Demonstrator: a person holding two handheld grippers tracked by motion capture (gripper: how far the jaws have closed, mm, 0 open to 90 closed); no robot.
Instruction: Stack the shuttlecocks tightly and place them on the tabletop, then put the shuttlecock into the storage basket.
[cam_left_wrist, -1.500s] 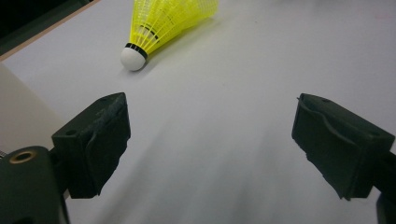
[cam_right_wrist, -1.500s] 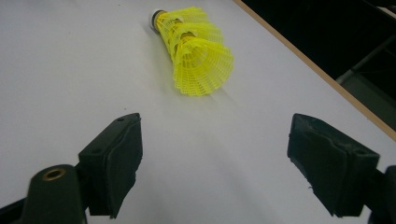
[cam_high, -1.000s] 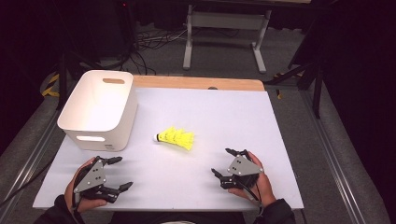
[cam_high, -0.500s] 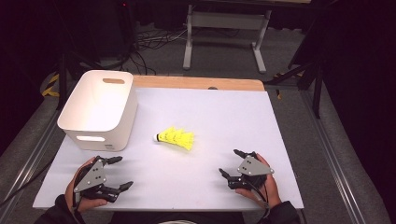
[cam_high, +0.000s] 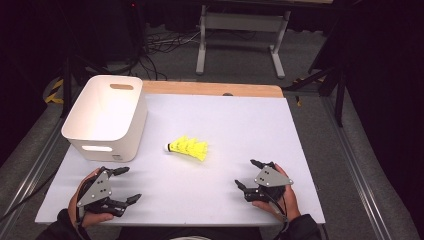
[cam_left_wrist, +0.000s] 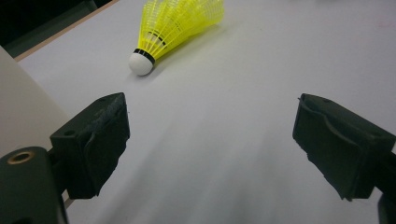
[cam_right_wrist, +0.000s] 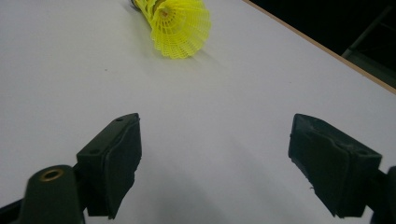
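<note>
**A:** Where is the shuttlecock, and what surrounds it?

**B:** The yellow shuttlecock (cam_high: 187, 147) lies on its side in the middle of the white table (cam_high: 240, 120), white cork tip pointing toward the white bin (cam_high: 102, 117), which stands just to its left with a gap between them. Nothing touches the shuttlecock.

**A:** And the grippers?

**B:** Both sit nearer the person than the shuttlecock. The left gripper (cam_high: 125, 185) is below and left of it, the right gripper (cam_high: 249, 173) below and right. Each has its jaws spread wide and holds nothing.

**A:** What has changed in the last second?

**B:** The right gripper has drawn back, farther from the shuttlecock and toward the table's near edge. The left gripper, shuttlecock and bin have not moved. My guess is the reach has not begun; the shuttlecock is probably meant for the bin.

**A:** Any writing or brand names?

**B:** None that can be read on the shuttlecock, bin or grippers. A thin black band circles the shuttlecock above its cork.
</note>
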